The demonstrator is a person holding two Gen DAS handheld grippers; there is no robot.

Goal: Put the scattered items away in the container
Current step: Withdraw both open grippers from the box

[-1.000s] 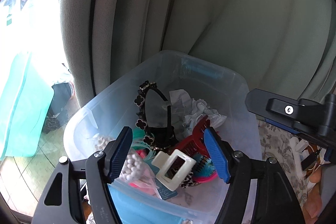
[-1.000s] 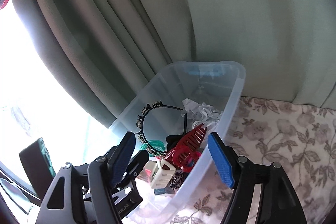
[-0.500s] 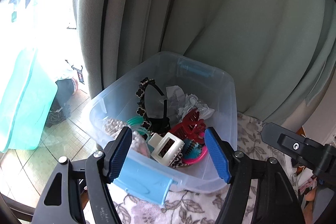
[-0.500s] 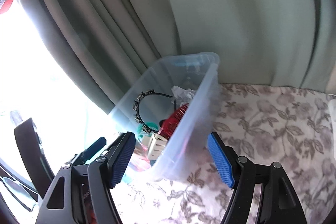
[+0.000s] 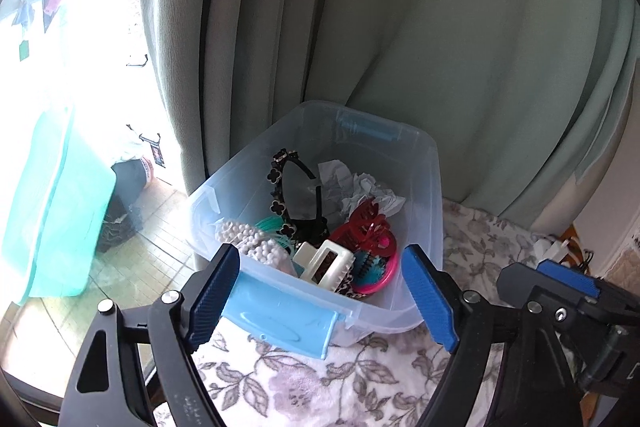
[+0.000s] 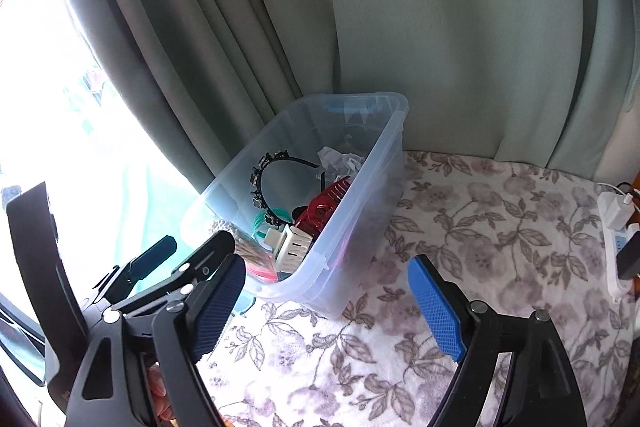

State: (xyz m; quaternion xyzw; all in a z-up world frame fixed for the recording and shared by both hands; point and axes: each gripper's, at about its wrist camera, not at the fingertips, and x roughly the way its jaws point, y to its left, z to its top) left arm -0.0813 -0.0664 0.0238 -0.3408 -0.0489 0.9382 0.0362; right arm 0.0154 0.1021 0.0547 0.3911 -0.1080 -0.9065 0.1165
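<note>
A clear plastic container (image 5: 434, 187) with a blue latch (image 5: 280, 319) stands on a floral cloth (image 5: 320, 387). Inside lie a black flower headband (image 5: 280, 183), crumpled white paper (image 5: 360, 187), a red claw clip (image 5: 366, 227), a cream claw clip (image 5: 324, 263), white beads (image 5: 248, 239) and a pink ring. My left gripper (image 5: 321, 255) hovers just short of the container's near end, its jaws opening with nothing between the pads. The right gripper (image 6: 325, 261) hangs over the cloth beside the container (image 6: 360, 163); its jaws are opening too, and nothing is held.
A grey-green curtain (image 5: 440, 27) hangs right behind the container. A bright window (image 6: 60, 107) fills the left side, with a turquoise bin (image 5: 52, 207) beyond it. A white power strip (image 6: 616, 227) lies at the cloth's right edge. Bare floral cloth (image 6: 500, 247) spreads right of the container.
Both grippers have drawn back from over the container, so floral cloth now shows in front of it. Both pairs of jaws stand wider apart than before.
</note>
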